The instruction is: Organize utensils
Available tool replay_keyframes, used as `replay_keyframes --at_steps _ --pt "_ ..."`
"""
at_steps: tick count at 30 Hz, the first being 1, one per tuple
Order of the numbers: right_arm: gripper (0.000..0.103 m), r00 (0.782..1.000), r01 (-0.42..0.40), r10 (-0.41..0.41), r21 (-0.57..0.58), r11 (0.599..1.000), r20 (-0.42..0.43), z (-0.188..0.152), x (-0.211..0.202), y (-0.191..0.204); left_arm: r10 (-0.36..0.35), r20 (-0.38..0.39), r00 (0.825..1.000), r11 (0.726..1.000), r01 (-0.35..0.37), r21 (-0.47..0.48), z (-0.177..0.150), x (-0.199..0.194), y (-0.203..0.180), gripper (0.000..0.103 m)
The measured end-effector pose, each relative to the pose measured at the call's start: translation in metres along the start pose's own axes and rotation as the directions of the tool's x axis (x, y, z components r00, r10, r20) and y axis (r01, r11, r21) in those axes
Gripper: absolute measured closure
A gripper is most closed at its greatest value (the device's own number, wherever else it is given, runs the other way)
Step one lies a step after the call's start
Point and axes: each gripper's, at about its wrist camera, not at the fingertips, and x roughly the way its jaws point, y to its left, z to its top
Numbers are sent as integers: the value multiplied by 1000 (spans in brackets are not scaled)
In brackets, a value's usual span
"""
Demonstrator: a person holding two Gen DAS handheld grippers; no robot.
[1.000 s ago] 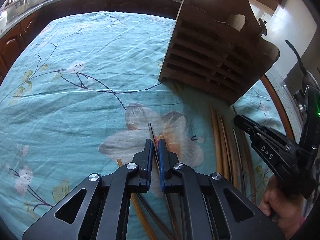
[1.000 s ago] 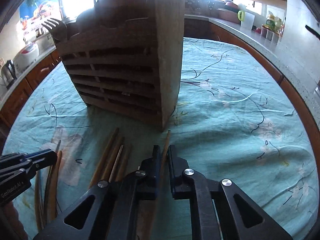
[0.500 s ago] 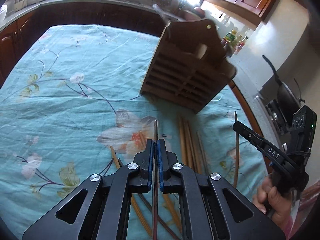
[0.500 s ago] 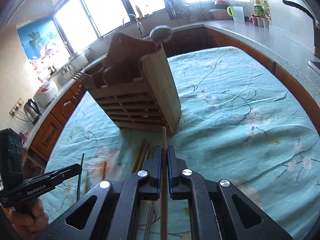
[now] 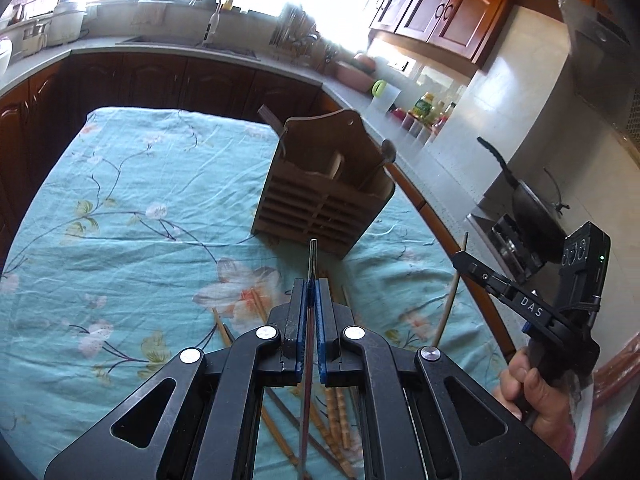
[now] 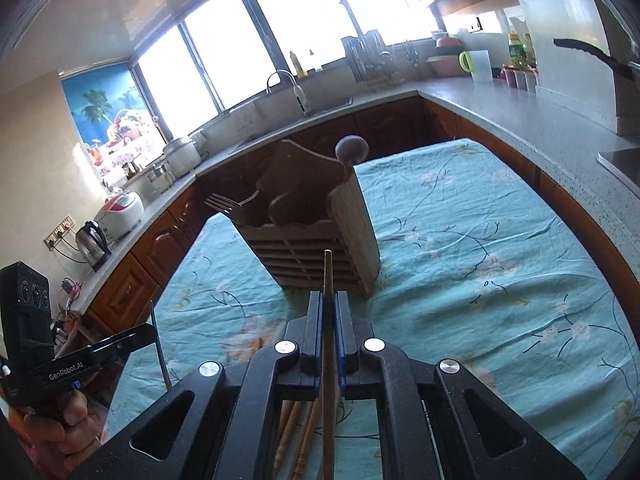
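1. Left wrist view: the left gripper (image 5: 311, 292) has its fingers clamped together on a dark chopstick (image 5: 311, 258), whose tip points at the wooden utensil holder (image 5: 320, 200).
2. The holder stands upright on a teal floral tablecloth (image 5: 140, 220). Its right-hand compartment carries a spoon (image 5: 386, 152) whose bowl rises above the rim; a pale handle (image 5: 335, 166) stands in the middle compartment; a dark flat piece (image 5: 270, 117) juts from its left side.
3. Loose chopsticks (image 5: 336, 408) lie on the cloth on the near side of the holder, below the gripper.
4. To the right of the holder, the right gripper (image 5: 460, 258), borne by a hand (image 5: 536, 392), is closed on a light wooden chopstick (image 5: 450, 300).
5. Right wrist view: the right gripper (image 6: 329, 300) is pinched on the light wooden chopstick (image 6: 328, 276), its tip aimed at the holder (image 6: 316, 232).
6. A fork (image 6: 224, 204) leans out of the holder's left compartment; the spoon's bowl (image 6: 352, 148) tops its right corner.
7. Left of the holder, the left gripper (image 6: 150, 332) grips the dark chopstick (image 6: 158, 344).
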Motion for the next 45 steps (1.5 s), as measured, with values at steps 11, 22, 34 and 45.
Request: replay_keyframes --at_steps 11,22,34,45 --pt "98 995 -24 25 -14 1000 97 18 -31 14 -16 93 996 1000 15 13 10 -31 -7 101" --pt "98 989 -35 37 -17 999 144 30 -36 18 -16 136 991 1000 14 18 22 -37 -8 101" --pt "98 982 -30 36 -32 999 187 53 -33 22 -15 214 977 999 6 42 58 -43 -11 103" --pt "98 983 -48 51 -19 999 177 45 -31 16 70 7 998 995 -70 -65 18 -1 38 103"
